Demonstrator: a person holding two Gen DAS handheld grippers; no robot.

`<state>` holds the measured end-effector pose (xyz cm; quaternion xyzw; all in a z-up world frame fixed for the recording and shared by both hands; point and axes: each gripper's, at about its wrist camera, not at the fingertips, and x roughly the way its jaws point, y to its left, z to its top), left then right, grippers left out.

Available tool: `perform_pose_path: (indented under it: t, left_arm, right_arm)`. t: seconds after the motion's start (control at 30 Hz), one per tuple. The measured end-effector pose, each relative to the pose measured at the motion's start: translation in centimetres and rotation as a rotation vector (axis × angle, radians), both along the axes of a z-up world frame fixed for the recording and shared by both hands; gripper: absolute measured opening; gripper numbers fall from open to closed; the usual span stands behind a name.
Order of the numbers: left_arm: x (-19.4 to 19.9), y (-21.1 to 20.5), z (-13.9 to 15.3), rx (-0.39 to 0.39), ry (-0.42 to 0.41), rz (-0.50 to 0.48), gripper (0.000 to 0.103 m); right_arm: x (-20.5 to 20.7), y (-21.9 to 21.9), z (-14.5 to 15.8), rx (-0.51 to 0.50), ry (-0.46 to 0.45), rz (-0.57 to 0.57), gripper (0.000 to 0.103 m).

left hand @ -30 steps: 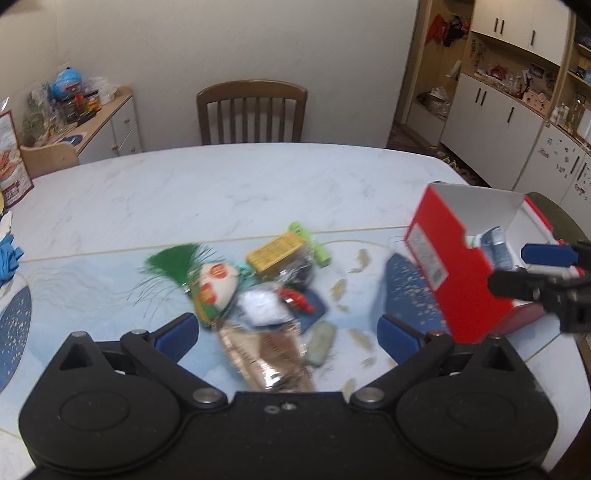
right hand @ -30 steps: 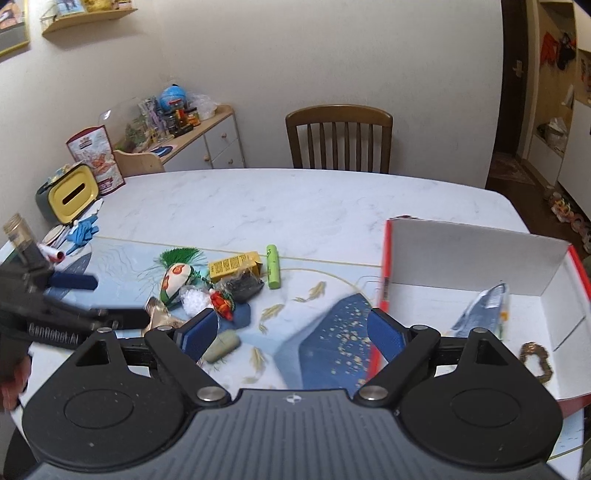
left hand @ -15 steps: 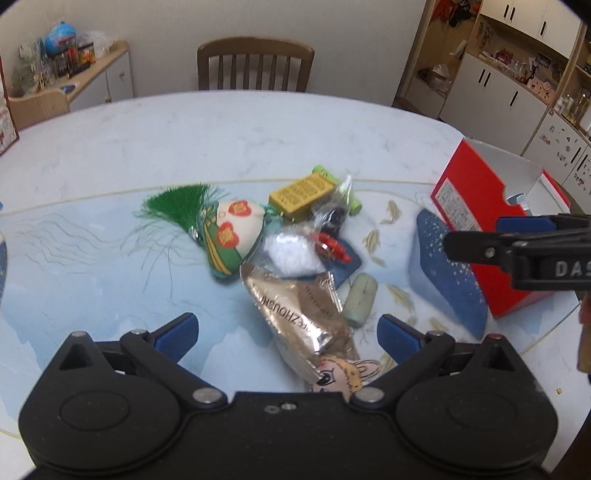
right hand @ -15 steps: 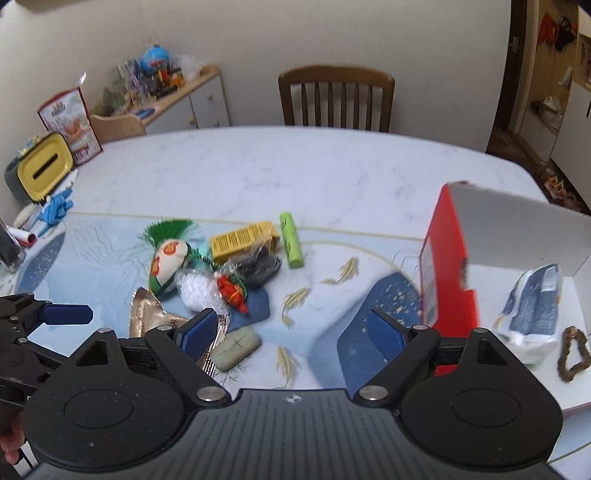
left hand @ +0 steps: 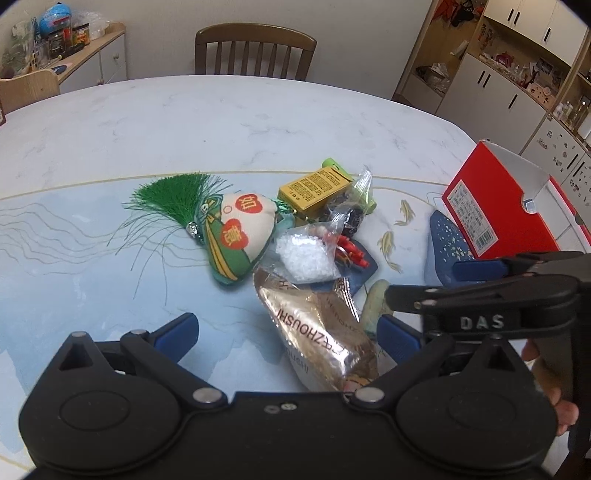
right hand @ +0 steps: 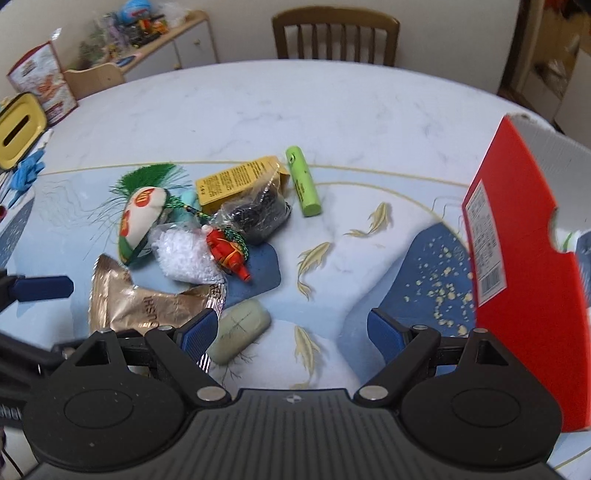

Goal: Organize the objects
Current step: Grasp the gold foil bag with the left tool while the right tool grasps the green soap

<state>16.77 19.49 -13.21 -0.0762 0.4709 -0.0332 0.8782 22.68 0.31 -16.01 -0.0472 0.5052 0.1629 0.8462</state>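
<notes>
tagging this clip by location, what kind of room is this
Most likely a home dining room: a large white marble-look table with a brown slatted wooden chair at its far side, and white built-in cabinets with cluttered shelves along the wall.

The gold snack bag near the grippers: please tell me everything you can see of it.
The gold bag is a shiny, crinkled foil packet with brown-gold faces and printed letters "ZHOUSHI". It looks sealed and lies flat on the table mat, at the near edge of the pile. The open left gripper hangs over it with a finger on each side, not closed. A clear bag of white beads overlaps its far end, and a pale green bar lies close beside it.
</notes>
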Motion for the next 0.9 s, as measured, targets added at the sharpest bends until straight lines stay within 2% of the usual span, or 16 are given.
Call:
perform_pose_path:
  t: [0.13, 0.27, 0.43, 0.5, 0.63, 0.73, 0.9]
  left_arm:
    - [0.6, 0.5, -0.8, -0.021, 0.021, 0.012, 0.102]
    - [0.7, 1.1, -1.4, -0.043, 0.039, 0.016, 0.099]
    - [0.8, 1.5, -1.8, -0.076, 0.045, 0.018, 0.095]
    - [0.9, 1.5, -1.7, -0.082, 0.046, 0.013, 0.091]
    - [0.8, 1.3, -1.7, -0.101, 0.046, 0.004, 0.083]
    - [0.8, 1.3, -1.6, -0.120, 0.044, -0.004, 0.075]
    - [0.8, 0.8, -1.4, -0.146, 0.046, -0.016, 0.057]
  right_arm:
    - [0.9, 0.2, -0.6, 0.026, 0.047, -0.033, 0.088]
    - [0.8, 1.2, -0.8, 0.015, 0.049, -0.010, 0.087]
    - [1.0, 2.0, -1.1, 0.008, 0.079, -0.017, 0.075]
    - [1.0, 2.2, -1.2, 0.008, 0.091, -0.022, 0.067]
    - [1.0, 2.4, -1.2, 0.003, 0.107, -0.039, 0.064]
    - [1.0, 2.5, -1.1, 0.013, 0.113, -0.041, 0.057]
    - [0.8, 2.4, -0.9, 0.042, 0.130, -0.050, 0.039]
